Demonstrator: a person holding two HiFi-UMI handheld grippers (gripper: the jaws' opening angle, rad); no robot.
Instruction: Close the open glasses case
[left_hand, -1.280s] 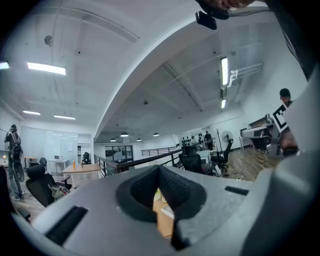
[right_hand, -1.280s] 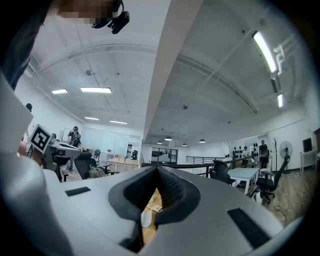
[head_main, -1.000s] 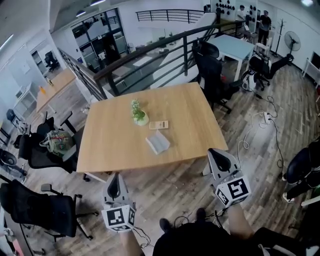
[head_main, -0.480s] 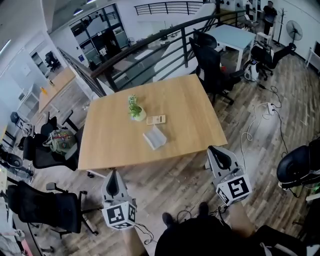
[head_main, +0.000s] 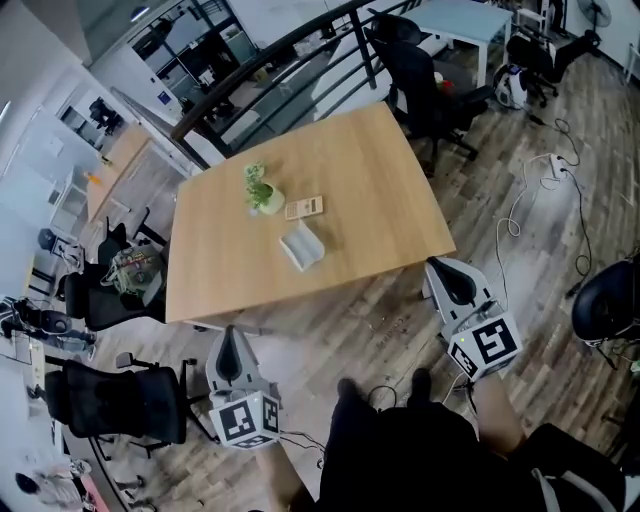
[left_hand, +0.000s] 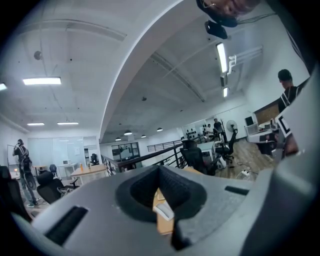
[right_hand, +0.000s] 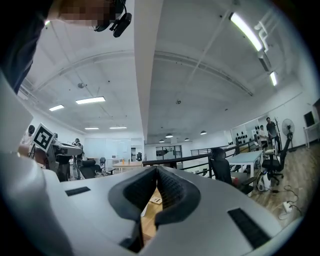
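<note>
Standing short of the table (head_main: 390, 190), I hold both grippers over the wooden floor (head_main: 380, 330), well apart from anything to work on. The left gripper (head_main: 228, 340) sits at about 7 o'clock in the head view and the right gripper (head_main: 441, 270) at about 4 o'clock. Each has its jaws pressed together with nothing between them, and both point level toward the table.

The open glasses case (head_main: 301, 245) lies near the table's middle, at about 12 o'clock from me. It is too small here to tell which half is the lid. Just beyond it, at its 12 o'clock, lies a small tan card-like object (head_main: 304, 207), and at its 11 o'clock stands a small potted plant (head_main: 261, 192).

As I judge it, doing this well means closing the distance first. Then I would steady the base with one gripper and fold the lid over with the other, approaching from the near side to keep clear of the plant.
</note>
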